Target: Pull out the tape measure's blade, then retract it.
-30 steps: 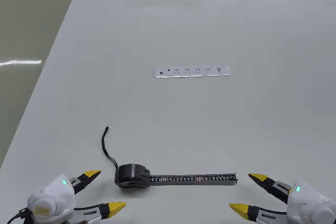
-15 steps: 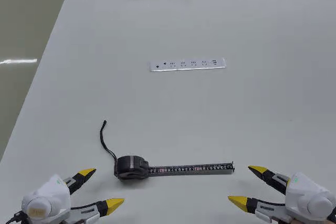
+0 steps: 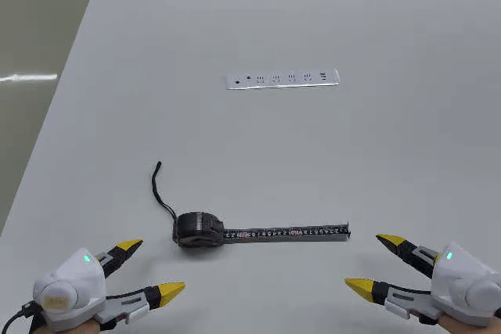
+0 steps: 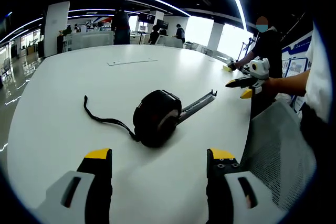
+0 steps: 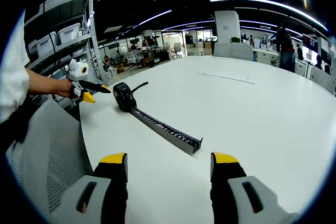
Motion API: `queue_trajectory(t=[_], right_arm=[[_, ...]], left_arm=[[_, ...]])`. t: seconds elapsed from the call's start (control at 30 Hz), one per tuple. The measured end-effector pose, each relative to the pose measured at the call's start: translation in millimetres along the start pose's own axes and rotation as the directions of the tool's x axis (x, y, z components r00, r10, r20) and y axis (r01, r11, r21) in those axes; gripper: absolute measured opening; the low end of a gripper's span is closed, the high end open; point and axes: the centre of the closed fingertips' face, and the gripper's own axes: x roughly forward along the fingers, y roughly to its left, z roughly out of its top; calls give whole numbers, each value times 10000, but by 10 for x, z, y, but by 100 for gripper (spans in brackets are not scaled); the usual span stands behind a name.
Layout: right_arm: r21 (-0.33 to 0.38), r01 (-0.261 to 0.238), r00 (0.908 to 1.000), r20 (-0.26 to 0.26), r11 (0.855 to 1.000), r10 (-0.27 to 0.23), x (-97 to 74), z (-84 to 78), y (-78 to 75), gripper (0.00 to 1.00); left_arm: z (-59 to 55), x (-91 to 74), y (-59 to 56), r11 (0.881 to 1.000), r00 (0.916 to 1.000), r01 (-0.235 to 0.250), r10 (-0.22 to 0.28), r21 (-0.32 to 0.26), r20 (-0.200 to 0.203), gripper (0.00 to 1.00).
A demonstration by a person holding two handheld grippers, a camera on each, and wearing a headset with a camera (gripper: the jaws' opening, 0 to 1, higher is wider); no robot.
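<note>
Both claws gape open and empty, left gripper (image 3: 154, 267) and right gripper (image 3: 370, 261), at the white tabletop's (image 3: 235, 29) near edge. Between them lies the black round tape measure (image 3: 198, 229), its marked metal blade (image 3: 286, 232) out; retraction looks next, needing a grip on its case.

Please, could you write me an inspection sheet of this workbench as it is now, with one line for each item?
Surface: white table, bare apart from the items below.
Job's things: tape measure lying on the table, blade pulled out flat toward the right gripper's side; nothing grips it.
Clutter: white power strip farther back, apart from the tape measure.
Grippers: left gripper open, near the tape measure; right gripper open, near the blade's free end; both hold nothing.
Cables: black strap trailing from the tape measure; thin cable at the left gripper.
Surroundings: green floor; shelves and people far off.
</note>
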Motion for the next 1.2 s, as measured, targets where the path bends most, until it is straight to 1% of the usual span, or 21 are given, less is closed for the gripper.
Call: queue_trajectory(t=[0.17,0.3,0.4,0.53,0.73,0.83,1.03,1.2], right_arm=[[44,-17,10000,17,10000,17,-13,-11,22,65],[73,4,10000,70,10000,-5,-37,7,56,65],[71,5,10000,83,10000,-6,-48,-13,70,65],[116,28,9999,116,9999,-29,-69,-11,96,65],[201,68,9998,160,9998,-71,-101,-24,125,65],[207,95,9998,160,9997,-98,-129,-22,156,66],[317,182,9996,201,9993,-188,-166,-66,153,66],[356,213,9996,183,9991,-220,-201,-79,183,66]], left_arm=[[-33,-16,-11,10000,10000,-70,69,-62,-29,72],[-34,-56,-34,9999,9999,-112,112,-67,-41,72],[-30,-91,-47,9998,9999,-168,168,-119,-14,73],[-71,-124,-34,9994,9997,-255,256,-227,14,75],[-67,-184,-58,9991,9994,-341,342,-252,48,76],[-97,-205,-62,9989,9993,-372,373,-268,14,76],[-117,-255,-82,9985,9991,-419,419,-351,-3,77],[-153,-302,-110,9983,9990,-440,440,-387,-13,78]])
